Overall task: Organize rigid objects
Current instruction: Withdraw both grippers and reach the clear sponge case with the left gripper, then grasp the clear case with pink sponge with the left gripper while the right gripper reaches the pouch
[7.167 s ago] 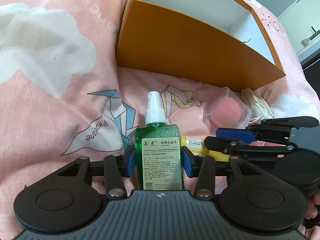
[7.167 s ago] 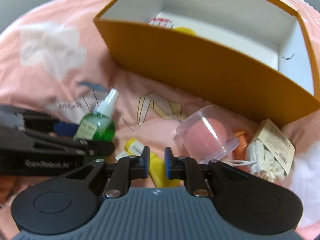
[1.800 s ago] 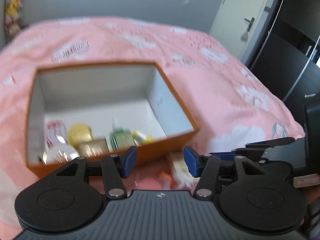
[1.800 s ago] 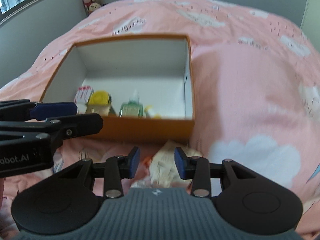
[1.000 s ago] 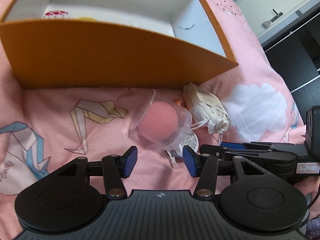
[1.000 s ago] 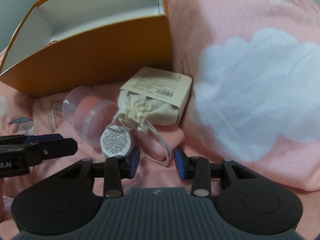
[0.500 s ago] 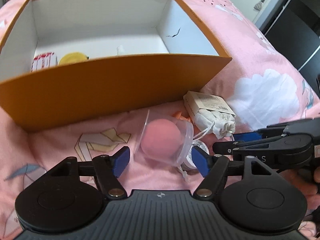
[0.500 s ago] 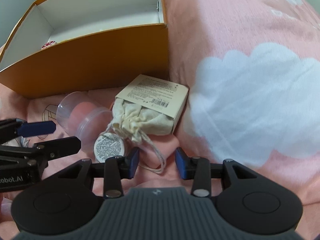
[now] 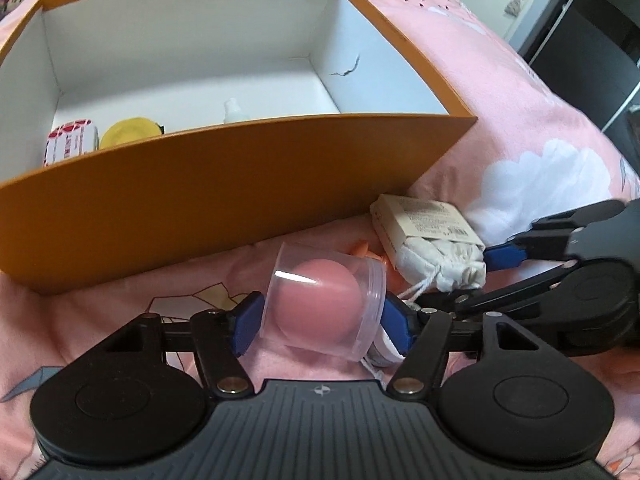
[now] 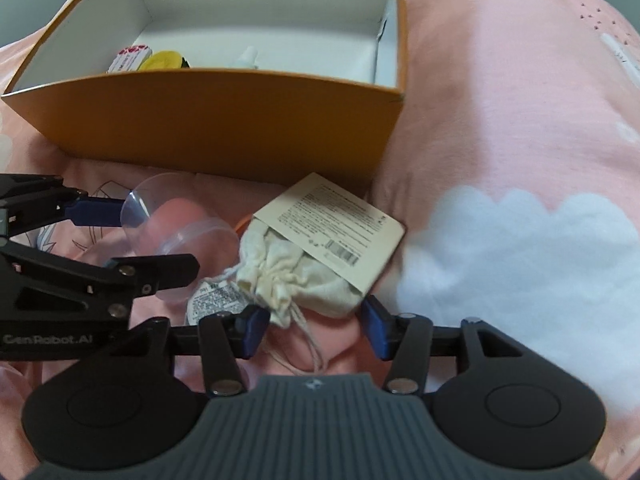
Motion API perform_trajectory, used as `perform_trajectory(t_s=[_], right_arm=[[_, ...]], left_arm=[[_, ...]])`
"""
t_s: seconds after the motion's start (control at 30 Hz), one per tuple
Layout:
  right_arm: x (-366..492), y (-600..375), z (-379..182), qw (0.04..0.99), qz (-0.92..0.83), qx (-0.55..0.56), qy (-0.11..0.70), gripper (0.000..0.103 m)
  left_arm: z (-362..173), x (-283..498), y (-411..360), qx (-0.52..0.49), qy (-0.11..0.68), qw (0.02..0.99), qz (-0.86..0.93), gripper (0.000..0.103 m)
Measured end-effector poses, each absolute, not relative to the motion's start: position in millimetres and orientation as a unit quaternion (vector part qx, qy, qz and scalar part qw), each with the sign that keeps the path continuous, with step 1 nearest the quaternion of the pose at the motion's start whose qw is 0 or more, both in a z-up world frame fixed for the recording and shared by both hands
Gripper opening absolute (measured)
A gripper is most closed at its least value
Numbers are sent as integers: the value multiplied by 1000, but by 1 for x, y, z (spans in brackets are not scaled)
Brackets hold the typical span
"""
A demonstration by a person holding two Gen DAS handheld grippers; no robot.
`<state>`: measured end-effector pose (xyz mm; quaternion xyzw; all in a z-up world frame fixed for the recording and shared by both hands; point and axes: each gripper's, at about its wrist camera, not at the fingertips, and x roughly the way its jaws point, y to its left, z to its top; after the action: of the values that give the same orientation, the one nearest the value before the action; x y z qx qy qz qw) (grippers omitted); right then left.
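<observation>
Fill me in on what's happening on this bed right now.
A person is packing small items into the orange box. The left hand-held gripper brackets the clear case with the pink sponge, apparently closing on it. The right hand-held gripper is open around the cloth drawstring pouch. A few items already sit in the box.
</observation>
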<state>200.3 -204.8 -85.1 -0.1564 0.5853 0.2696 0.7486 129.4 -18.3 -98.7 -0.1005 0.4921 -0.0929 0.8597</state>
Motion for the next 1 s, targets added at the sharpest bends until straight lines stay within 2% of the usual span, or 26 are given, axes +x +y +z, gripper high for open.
perform_trajectory(t_s=[0.1,0.2,0.4,0.63,1.0], right_arm=[[204,-199,-98,740,278,-160,591,59],[205,-192,-106,733,280,-166,597,55],[198,-189,-98,734,277,-160,599,51],[191,-195,-79,717,297,-79,625,49],[161,-178,-65,696,333,-55,634,48]], left_arm=[[-99,129,-19,-100,490,861,-95,71],[-96,125,-19,-100,489,861,-95,71],[-87,115,-5,-125,492,857,-86,71],[-79,102,11,-153,513,842,-63,71],[-80,70,33,-179,546,818,-42,70]])
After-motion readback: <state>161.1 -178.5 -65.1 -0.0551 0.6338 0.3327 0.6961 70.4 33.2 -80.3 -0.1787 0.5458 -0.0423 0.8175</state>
